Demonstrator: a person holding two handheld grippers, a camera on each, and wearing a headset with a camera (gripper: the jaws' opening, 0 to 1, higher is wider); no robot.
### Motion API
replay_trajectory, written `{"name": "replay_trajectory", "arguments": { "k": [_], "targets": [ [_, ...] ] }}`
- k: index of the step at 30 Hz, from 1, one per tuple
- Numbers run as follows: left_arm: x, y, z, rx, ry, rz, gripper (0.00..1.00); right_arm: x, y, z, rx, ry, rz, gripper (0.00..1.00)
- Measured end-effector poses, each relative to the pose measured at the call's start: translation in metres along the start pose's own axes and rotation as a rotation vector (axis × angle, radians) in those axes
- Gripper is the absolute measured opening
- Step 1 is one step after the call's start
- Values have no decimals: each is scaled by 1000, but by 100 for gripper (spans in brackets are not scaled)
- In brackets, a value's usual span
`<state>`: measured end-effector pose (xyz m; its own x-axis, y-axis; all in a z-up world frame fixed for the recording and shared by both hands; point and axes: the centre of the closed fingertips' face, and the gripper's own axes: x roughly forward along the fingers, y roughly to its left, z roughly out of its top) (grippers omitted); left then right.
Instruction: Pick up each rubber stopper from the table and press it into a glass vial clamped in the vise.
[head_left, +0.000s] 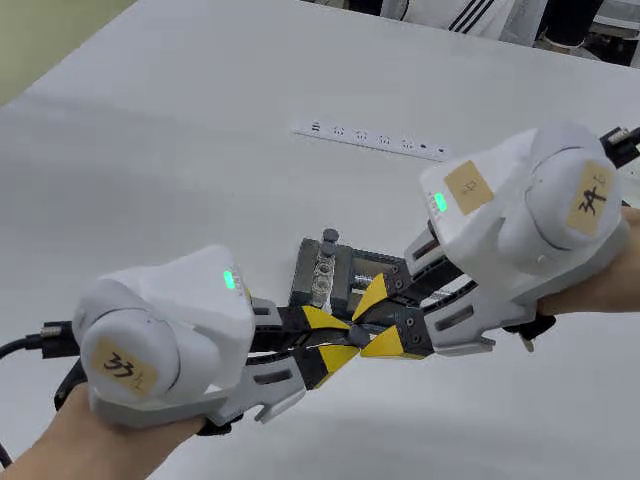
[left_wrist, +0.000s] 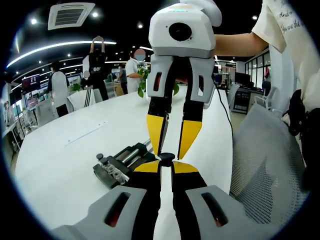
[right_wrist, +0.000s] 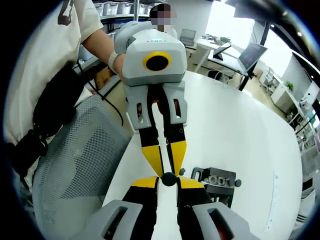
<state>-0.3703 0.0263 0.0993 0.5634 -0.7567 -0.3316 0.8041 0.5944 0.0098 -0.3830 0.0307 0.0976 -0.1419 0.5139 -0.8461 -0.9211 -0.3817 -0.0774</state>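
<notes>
Two hand-held grippers with yellow-tipped black jaws meet tip to tip just above the white workbench table (head_left: 150, 160), and between them sits one small, dark, round rubber stopper (right_wrist: 169, 178). The right gripper (right_wrist: 169, 186) has its jaws drawn narrow, with a yellow tip on either side of the stopper, so it appears to be pinching it. The left gripper (left_wrist: 166, 167) comes in from the opposite side, and its jaws converge almost to a point against the same stopper. Its fingers are clearly narrow, but I cannot tell whether they actually grip the stopper or only touch it.

This nose-to-nose pose looks like a handover or a re-grip. A stopper lifted off a flat surface rarely sits squarely in the jaws, and the second gripper can turn or steady it so that the plug end points the right way for pressing in.

The stopper is therefore off the table and not yet in any vial. Just beyond the meeting jaws stands the small dark metal vise (head_left: 350, 272), which clamps a short row of clear glass vials (head_left: 322, 277) upright with their mouths facing up, ready to take a downward push. Working close beside the vise keeps the carry short. Farther back on the table lies a long white power strip (head_left: 370, 139), well apart from the work.
</notes>
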Motion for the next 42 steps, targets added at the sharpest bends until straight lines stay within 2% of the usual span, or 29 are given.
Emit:
{"name": "replay_trajectory", "arguments": {
  "k": [13,26,35,38,42],
  "targets": [
    [0,-1,1,-10,-7,-2,3,1,-1,-1,-55,28,-5,8],
    [0,-3,2,32,-19,-17,3,-1,-1,-2,-28,9,44,7],
    [4,-5,-8,18,1,-32,4,7,2,-7,-16,27,75,6],
    [5,-3,-12,-25,-3,-25,4,9,1,-8,-1,31,88,6],
    [6,0,-11,-34,-2,-15,4,9,0,-8,0,26,88,5]
  ]
}}
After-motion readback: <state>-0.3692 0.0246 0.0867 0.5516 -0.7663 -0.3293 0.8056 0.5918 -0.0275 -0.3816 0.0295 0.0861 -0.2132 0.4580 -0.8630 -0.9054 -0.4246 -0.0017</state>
